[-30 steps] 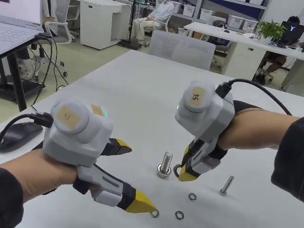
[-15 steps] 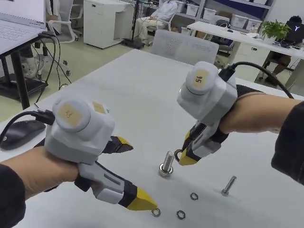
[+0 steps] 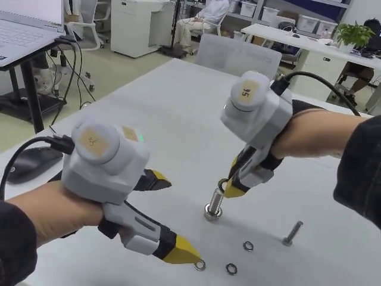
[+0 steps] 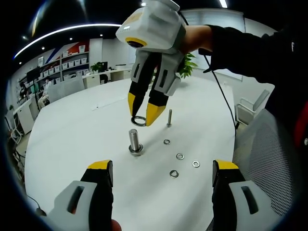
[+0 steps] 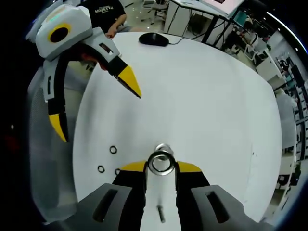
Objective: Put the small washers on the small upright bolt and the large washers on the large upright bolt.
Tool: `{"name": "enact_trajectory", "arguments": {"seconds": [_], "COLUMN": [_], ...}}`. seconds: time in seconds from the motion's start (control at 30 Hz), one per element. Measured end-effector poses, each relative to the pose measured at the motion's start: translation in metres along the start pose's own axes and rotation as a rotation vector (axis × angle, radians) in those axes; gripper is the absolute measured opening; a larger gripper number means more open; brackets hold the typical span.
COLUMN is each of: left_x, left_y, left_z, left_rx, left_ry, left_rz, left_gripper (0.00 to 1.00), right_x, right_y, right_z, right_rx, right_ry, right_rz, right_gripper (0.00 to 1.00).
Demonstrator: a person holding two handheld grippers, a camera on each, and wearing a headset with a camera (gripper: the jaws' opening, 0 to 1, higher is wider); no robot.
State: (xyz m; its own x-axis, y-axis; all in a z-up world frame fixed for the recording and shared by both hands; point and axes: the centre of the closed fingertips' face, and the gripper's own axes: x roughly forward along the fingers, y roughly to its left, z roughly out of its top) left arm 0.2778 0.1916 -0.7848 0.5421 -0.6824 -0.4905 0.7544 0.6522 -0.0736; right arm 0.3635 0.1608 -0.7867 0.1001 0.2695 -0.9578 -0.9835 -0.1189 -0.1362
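1. The right claw [image 3: 229, 189] hangs tip-down over the table [image 3: 178, 107], at the end of an arm in a dark sleeve [image 3: 357, 179]. Its two jaws are pinched tight on a big washer [image 3: 222, 185].
2. The big washer lies nearly flat between the jaw tips, with its hole facing up and down. In the right gripper view the hole sits right over the top of the bolt.
3. Just under the right claw stands the big bolt [image 3: 214, 204]. It is straight up, with its wide end on the table and its thin end pointing up at the washer. The washer is right at the tip. I cannot tell if they touch.
4. The left claw [image 3: 172, 217] is beside the right claw, lower down and apart from it. It tips forward and down. Its jaws are spread wide, with nothing between them.
5. Four small washers [image 4: 180, 156] lie flat on the table in front of the left claw's jaws. One of them is just beside the left claw's lower jaw tip.
6. The small bolt [image 3: 293, 233] stands up on the table past the small washers, well apart from the left claw. Its thin end points up.
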Motion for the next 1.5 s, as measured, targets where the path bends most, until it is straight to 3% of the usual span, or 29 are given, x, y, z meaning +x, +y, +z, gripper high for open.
{"name": "enact_trajectory", "arguments": {"seconds": [0.5,1.5], "left_x": [0.001,0.002], "left_y": [-0.001,0.0], "left_z": [-0.002,-0.003], "left_rx": [-0.003,-0.007], "left_ry": [0.006,0.01], "left_rz": [-0.006,-0.007], "left_gripper": [0.85,0.85], "right_x": [0.014,0.027], "right_y": [-0.002,-0.007], "right_z": [0.001,-0.002], "right_rx": [0.004,0.011], "right_ry": [0.015,0.037], "right_rz": [0.023,0.047], "right_gripper": [0.23,0.23]}}
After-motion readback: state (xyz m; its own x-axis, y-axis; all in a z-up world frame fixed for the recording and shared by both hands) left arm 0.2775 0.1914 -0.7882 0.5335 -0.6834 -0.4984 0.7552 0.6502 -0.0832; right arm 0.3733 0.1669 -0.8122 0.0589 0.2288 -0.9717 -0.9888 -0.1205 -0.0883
